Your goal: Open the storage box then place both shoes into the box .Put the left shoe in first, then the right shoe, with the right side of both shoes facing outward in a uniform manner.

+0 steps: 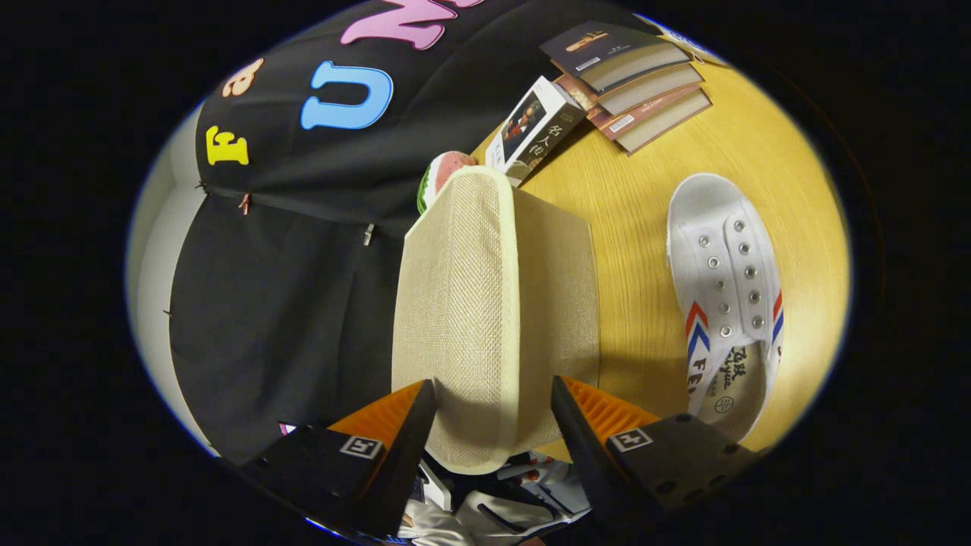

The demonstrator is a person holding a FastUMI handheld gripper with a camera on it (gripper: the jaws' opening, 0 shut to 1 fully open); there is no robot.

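Observation:
My gripper (493, 394) is shut on the beige woven lid (463, 303) of the storage box. The lid stands on edge between the fingers, its cream-trimmed rim running ahead of them. One white canvas shoe (724, 296) with red and blue chevrons lies on the wooden table (630, 227) to the right of the lid, its opening towards my right finger. Part of another white shoe (493, 504) with the same stripes shows under the lid, down between the finger bases; whether it sits inside the box is hidden.
Beyond the lid's far end lie a watermelon-slice toy (444, 178) and a small book (535, 129). A fanned stack of books (637, 83) sits further off on the table. The booth's black cloth wall (288, 250) hangs to the left.

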